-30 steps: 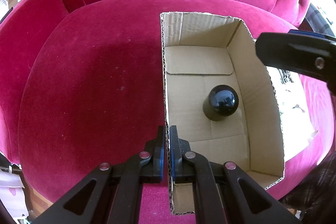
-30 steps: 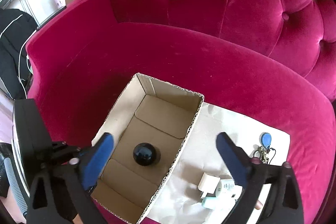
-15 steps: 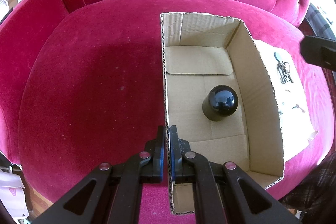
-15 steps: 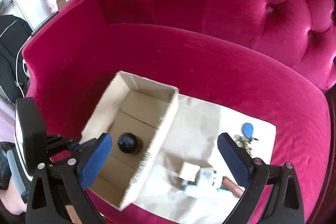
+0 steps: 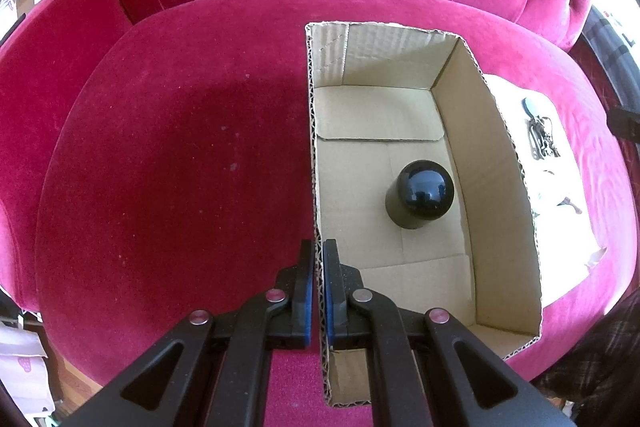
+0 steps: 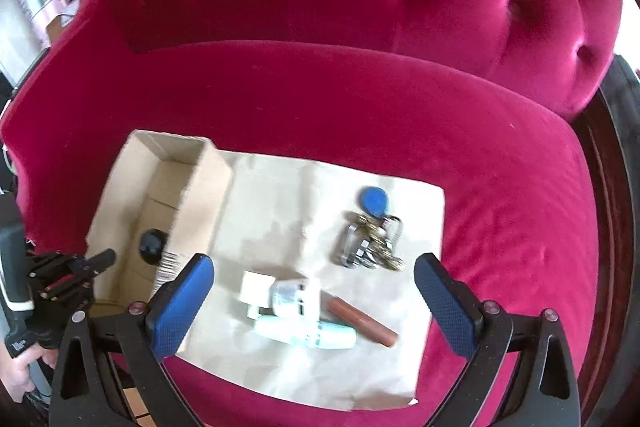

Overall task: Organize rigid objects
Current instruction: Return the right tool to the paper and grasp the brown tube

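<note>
Left gripper [image 5: 319, 291] is clamping the near left wall of the cardboard box [image 5: 496, 163], jaws pinched tight on the corrugated edge. Box is sitting open-topped on the pink velvet sofa [image 5: 180, 131], with a black round-topped object [image 5: 420, 195] standing upright on the box floor, right of centre and not touching the walls.

Right gripper [image 6: 316, 299] is hovering wide open and holding nothing, over the brown paper sheet [image 6: 280, 207] lying just right of the box. Between its pads [image 6: 180, 303], nearest first: a pale teal tube [image 6: 308, 333], a brown cylinder [image 6: 362, 321] lying at an angle just right of it, a white bottle [image 6: 294, 297] and a small white cube [image 6: 256, 287], all clustered together; exact contacts are blurring out. Farther back on the paper, apart from the cluster, a key bunch [image 6: 370, 247] with a blue oval fob [image 6: 374, 201] is lying flat.
</note>
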Demonstrator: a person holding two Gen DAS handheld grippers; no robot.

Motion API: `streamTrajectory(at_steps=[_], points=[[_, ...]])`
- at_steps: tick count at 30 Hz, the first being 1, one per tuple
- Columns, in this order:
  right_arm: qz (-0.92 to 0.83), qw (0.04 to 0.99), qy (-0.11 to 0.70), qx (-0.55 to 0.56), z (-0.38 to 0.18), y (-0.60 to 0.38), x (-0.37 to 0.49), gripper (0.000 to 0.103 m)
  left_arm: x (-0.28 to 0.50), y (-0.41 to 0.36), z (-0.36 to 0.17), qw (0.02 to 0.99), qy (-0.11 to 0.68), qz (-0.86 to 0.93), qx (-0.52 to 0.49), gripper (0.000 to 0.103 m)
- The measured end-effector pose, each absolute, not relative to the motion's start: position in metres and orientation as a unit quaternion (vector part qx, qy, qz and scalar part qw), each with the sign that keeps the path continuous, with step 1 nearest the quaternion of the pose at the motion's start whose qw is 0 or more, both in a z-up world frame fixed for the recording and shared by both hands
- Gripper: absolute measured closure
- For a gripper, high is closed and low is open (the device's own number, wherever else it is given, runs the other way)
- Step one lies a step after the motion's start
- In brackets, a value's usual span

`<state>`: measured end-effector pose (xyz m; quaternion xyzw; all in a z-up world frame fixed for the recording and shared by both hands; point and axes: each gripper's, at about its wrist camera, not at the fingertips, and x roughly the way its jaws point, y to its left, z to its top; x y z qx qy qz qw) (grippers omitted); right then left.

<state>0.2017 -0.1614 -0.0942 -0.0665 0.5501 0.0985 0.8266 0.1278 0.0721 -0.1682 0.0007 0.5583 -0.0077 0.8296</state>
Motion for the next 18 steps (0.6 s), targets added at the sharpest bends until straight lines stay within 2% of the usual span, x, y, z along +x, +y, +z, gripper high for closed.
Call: streamTrajectory(at_steps=[18], points=[[0.031,0.807,0.589,-0.032,-0.127,-0.215,0.193,0.001,0.126,0.071,-0.17,0.83,0.558,-0.008,0.001,0.099]])
